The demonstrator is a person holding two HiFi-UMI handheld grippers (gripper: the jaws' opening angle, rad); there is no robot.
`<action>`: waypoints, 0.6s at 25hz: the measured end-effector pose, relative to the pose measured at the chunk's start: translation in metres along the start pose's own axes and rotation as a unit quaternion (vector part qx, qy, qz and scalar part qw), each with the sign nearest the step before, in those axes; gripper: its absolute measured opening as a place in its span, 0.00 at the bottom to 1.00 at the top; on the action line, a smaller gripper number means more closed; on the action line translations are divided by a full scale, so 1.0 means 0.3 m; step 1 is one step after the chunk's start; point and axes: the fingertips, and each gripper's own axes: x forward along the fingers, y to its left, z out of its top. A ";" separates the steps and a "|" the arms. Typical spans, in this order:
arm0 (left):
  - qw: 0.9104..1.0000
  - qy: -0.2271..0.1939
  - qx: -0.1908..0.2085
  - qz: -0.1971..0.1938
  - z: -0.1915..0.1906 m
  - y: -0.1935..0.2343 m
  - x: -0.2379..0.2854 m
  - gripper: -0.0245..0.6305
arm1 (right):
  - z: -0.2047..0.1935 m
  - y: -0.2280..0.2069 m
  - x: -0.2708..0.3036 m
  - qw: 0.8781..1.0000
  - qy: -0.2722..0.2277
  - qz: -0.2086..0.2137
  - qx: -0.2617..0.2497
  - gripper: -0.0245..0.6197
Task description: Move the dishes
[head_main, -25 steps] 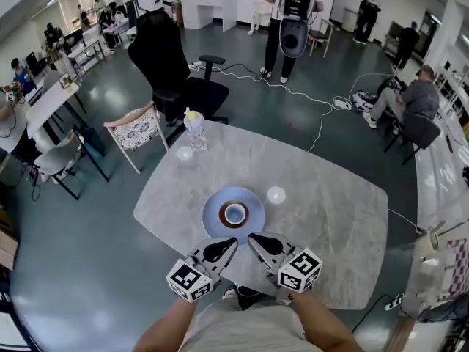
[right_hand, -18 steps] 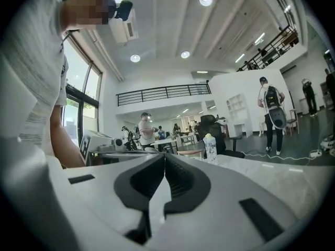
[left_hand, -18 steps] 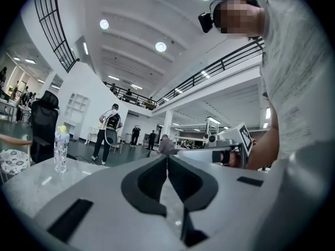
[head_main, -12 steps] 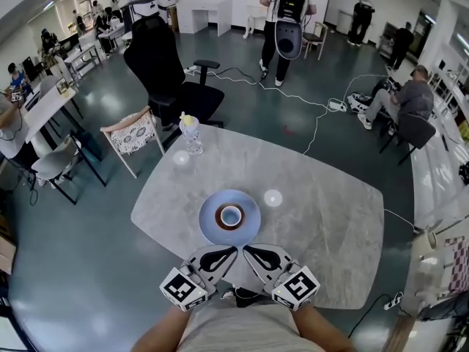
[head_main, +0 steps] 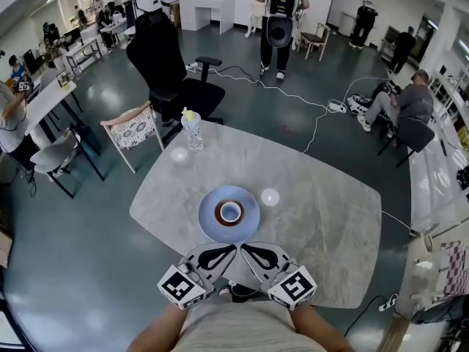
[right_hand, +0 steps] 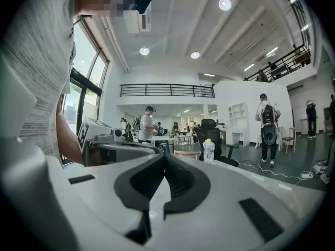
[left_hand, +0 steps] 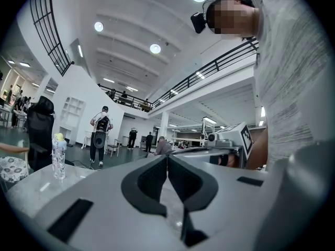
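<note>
Both tools are closed tight, nothing between their pads. The left tool point(head_main: 229, 250) and the right tool point(head_main: 249, 250) angle inward, held about level, tips almost meeting just on the person's side of the blue plate point(head_main: 209, 224), above the near edge of the tabletop point(head_main: 322, 233). Marker cubes sit outward and bare forearms enter from below. Open grey marbled surface stretches right of the plate (the widest room), less to its left. The plate is round, pale blue and lies flat. A small cup point(head_main: 229, 212), brown outside and pale within, stands upright at its centre. Beyond the plate, a clear bottle point(head_main: 193, 132) stands by the far edge, with a patterned chair point(head_main: 135, 127) and a black office chair point(head_main: 172, 64) farther on.
</note>
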 end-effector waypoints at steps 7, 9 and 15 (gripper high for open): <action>1.000 -0.001 0.003 -0.001 0.012 0.003 0.000 0.07 | -0.001 -0.001 -0.002 1.000 0.006 -0.006 -0.003 0.07; 1.000 0.000 0.004 -0.003 0.014 -0.002 0.002 0.07 | 0.003 -0.004 -0.006 1.000 0.006 -0.008 -0.003 0.07; 1.000 -0.002 0.003 -0.008 0.012 -0.020 0.003 0.07 | -0.004 -0.005 -0.022 1.000 0.010 -0.013 -0.005 0.07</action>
